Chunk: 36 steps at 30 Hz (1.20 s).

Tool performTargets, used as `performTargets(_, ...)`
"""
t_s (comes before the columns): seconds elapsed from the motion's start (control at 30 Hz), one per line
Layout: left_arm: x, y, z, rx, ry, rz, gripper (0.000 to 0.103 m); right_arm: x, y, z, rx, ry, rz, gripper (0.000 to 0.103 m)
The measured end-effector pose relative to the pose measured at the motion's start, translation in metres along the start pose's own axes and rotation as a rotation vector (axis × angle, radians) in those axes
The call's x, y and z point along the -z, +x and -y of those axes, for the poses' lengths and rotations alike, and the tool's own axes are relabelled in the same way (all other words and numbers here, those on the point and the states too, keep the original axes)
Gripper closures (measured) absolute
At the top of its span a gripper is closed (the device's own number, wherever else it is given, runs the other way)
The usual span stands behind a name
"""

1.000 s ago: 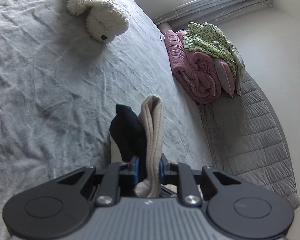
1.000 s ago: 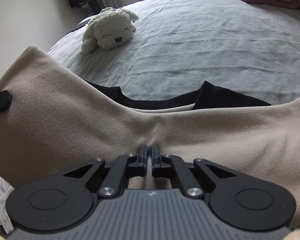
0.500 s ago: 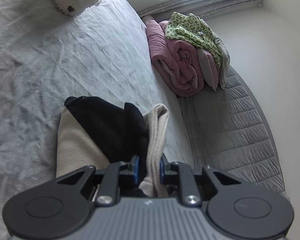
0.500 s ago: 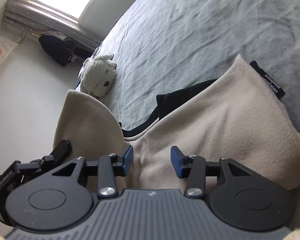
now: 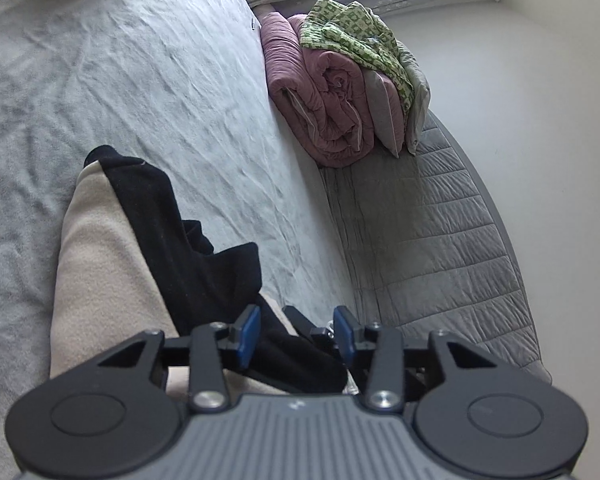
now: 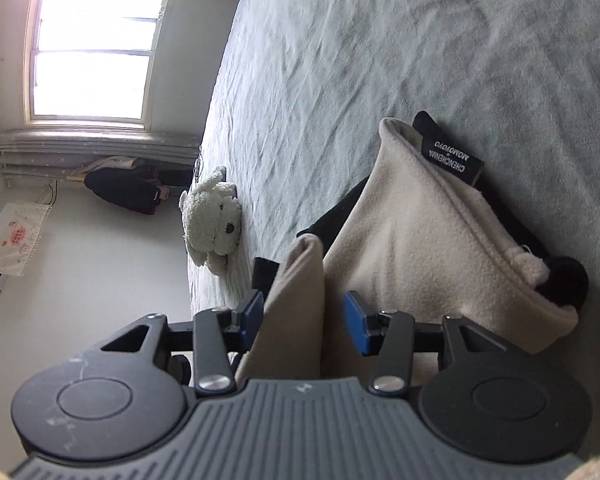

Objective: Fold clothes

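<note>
A beige fleece garment [image 5: 104, 280] with a black outer side [image 5: 188, 248] lies bunched on the grey bed sheet [image 5: 140, 80]. My left gripper [image 5: 296, 334] stands open just above its black part, blue pads apart. In the right wrist view the same garment [image 6: 420, 232] shows its black brand label [image 6: 452, 158]. A raised beige fold [image 6: 296, 308] stands between the fingers of my right gripper [image 6: 306, 318], which is open, the pads not pressing it.
A white plush dog [image 6: 212, 220] lies near the bed's edge. Rolled pink quilts [image 5: 324, 104] with a green patterned cloth [image 5: 360, 36] on top rest against the wall on a grey quilted pad [image 5: 432, 240]. A window [image 6: 88, 52] and dark clothes [image 6: 124, 188] are beyond.
Both grippers have opened and let go of the garment, which now lies on the bed. The left gripper opened in the last half second; the right wrist view has rolled sideways.
</note>
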<state>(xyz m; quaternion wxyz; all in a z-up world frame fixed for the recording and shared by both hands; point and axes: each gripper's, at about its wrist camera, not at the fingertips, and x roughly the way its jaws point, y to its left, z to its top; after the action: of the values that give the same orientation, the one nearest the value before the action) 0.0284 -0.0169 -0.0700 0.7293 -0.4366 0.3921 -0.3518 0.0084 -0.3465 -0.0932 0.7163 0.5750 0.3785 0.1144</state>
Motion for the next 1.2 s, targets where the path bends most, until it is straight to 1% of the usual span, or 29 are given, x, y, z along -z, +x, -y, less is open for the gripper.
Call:
performTargets(0.03,0.000,-0.003,0.000,0.003,0.000,0.003,0.063,-0.001,-0.001,0.000,-0.006,0.009,0.002,0.047)
performTargets(0.1,-0.002,-0.010,0.000,-0.015,0.016,0.011,0.063,-0.002,-0.002,-0.002,-0.008,0.009,0.005,0.044)
performTargets(0.23,-0.006,-0.022,-0.003,-0.065,0.037,0.042,0.064,0.000,0.001,-0.010,0.029,-0.028,-0.006,0.044)
performTargets(0.3,-0.009,-0.026,-0.005,-0.101,0.051,0.065,0.067,0.002,0.006,-0.015,0.067,-0.066,-0.010,0.044)
performTargets(0.33,-0.011,-0.028,-0.006,-0.119,0.062,0.076,0.070,0.003,0.008,-0.018,0.090,-0.090,-0.013,0.044)
performTargets(0.43,-0.013,-0.027,-0.009,-0.176,0.105,0.103,0.074,0.009,0.017,-0.028,0.126,-0.149,-0.025,0.042)
performTargets(0.47,-0.012,-0.025,-0.010,-0.193,0.118,0.103,0.078,0.011,0.020,-0.031,0.135,-0.169,-0.030,0.042)
performTargets(0.53,-0.010,-0.020,-0.010,-0.226,0.154,0.097,0.081,0.016,0.025,-0.035,0.153,-0.206,-0.035,0.042)
performTargets(0.63,-0.004,-0.010,-0.010,-0.254,0.219,0.063,0.087,0.021,0.033,-0.039,0.184,-0.249,-0.044,0.042)
performTargets(0.67,0.001,-0.005,-0.010,-0.257,0.237,0.044,0.089,0.022,0.034,-0.040,0.188,-0.254,-0.046,0.042)
performTargets(0.77,0.015,0.008,-0.008,-0.243,0.282,-0.007,0.089,0.021,0.034,-0.042,0.200,-0.277,-0.048,0.042)
performTargets(0.83,0.025,0.016,-0.007,-0.230,0.315,-0.037,0.091,0.021,0.035,-0.045,0.222,-0.314,-0.049,0.042)
performTargets(0.93,0.034,0.023,0.001,-0.195,0.368,-0.059,0.091,0.022,0.037,-0.045,0.249,-0.336,-0.052,0.042)
performTargets(1.13,0.048,0.035,0.011,-0.127,0.426,-0.086,0.091,0.019,0.032,-0.038,0.229,-0.308,-0.059,0.042)
performTargets(1.2,0.052,0.037,0.014,-0.113,0.450,-0.097,0.091,0.020,0.032,-0.035,0.236,-0.298,-0.064,0.046)
